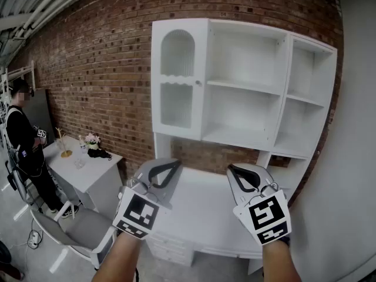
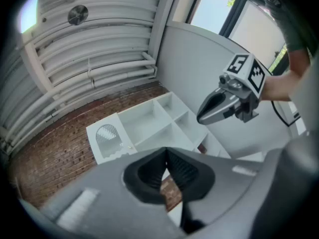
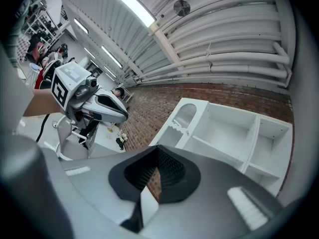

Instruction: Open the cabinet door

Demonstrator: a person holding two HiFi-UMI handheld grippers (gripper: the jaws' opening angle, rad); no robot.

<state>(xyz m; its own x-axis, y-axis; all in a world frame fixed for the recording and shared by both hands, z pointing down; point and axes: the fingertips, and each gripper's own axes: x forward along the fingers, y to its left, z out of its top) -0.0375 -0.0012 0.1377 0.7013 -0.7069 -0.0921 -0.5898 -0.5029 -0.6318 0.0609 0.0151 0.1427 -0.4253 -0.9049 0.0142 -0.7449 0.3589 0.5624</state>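
Observation:
The white cabinet (image 1: pixel 244 84) hangs on the brick wall, and its door (image 1: pixel 177 78) with an arched ribbed panel is closed on the left side. A small knob (image 1: pixel 198 83) sits at the door's right edge. My left gripper (image 1: pixel 176 164) and right gripper (image 1: pixel 231 169) hover side by side over the desk, below the cabinet and apart from it. Both are shut with nothing between the jaws. The door (image 2: pixel 107 138) appears beyond my left gripper (image 2: pixel 166 156) in the left gripper view. In the right gripper view the door (image 3: pixel 183 117) lies past my right gripper (image 3: pixel 158 153).
A white desk (image 1: pixel 200 207) stands under the cabinet. To the left are a small white table (image 1: pixel 88 169) with flowers, a grey chair (image 1: pixel 70 225) and a person (image 1: pixel 23 140) standing. A grey wall (image 1: pixel 352 128) closes the right side.

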